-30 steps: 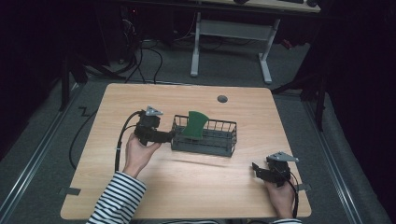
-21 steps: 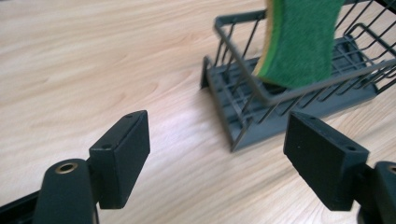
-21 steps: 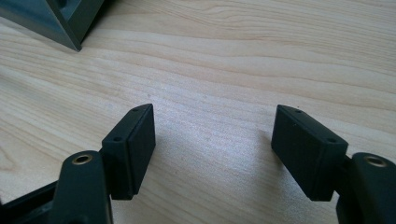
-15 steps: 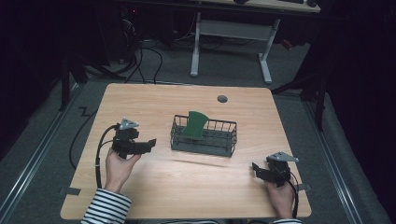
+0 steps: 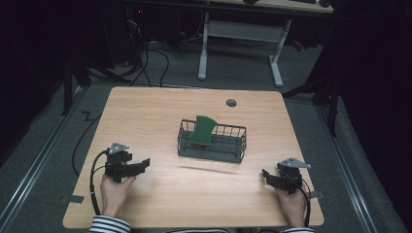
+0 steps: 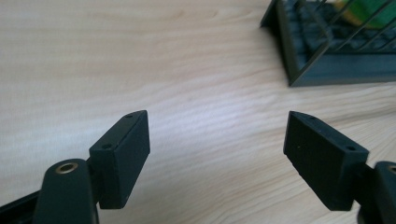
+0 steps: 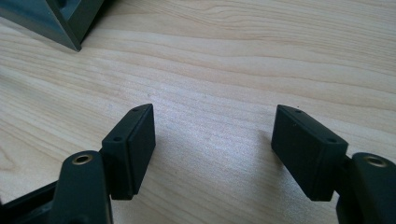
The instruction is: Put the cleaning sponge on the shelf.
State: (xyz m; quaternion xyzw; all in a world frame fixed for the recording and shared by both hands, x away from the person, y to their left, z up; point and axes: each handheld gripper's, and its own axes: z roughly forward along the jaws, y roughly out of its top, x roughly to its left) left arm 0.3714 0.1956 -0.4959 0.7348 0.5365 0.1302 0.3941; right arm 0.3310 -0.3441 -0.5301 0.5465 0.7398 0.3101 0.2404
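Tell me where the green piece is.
In the high view the green piece stands in the left end of the wire basket at mid-table, ahead of and between the left gripper and right gripper.

A basket [image 5: 212, 143] stands near the middle of the counter [image 5: 145, 116], with a board [image 5: 201, 130] leaning upright in its left part. The left tongs [image 5: 144, 163] lie well to its left and nearer the front edge, the right tongs [image 5: 266, 174] to its right, both apart from it.
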